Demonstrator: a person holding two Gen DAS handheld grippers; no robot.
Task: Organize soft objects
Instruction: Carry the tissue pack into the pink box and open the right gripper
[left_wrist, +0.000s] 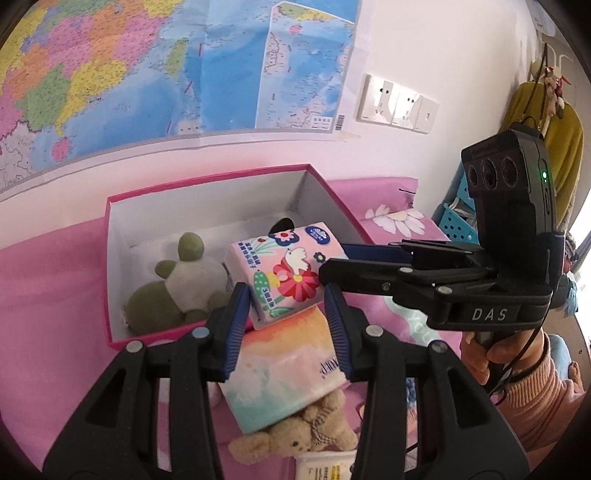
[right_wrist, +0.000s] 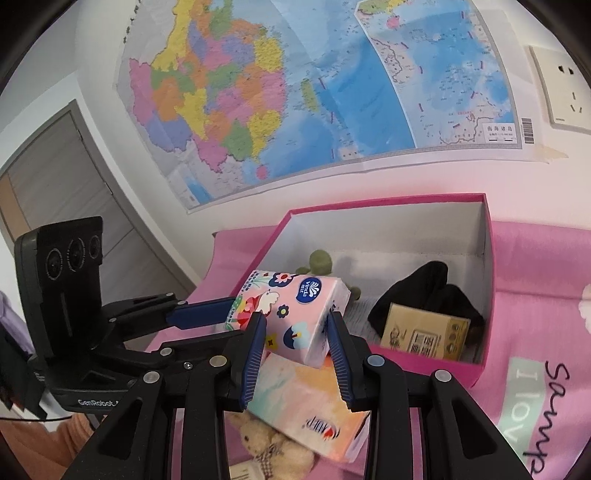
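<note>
Both tongs pinch the flowered tissue pack (left_wrist: 284, 273) from opposite ends: the left tongs (left_wrist: 288, 317) half-spread on its near end, the right tongs (right_wrist: 297, 338) likewise. The pack hangs over the pink box's (left_wrist: 229, 177) near rim, the panda plush (left_wrist: 177, 284) at its nine o'clock.

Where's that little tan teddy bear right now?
The tan teddy bear lies on the pink bedspread, partly under the pastel tissue pack, outside the pink box.
</note>
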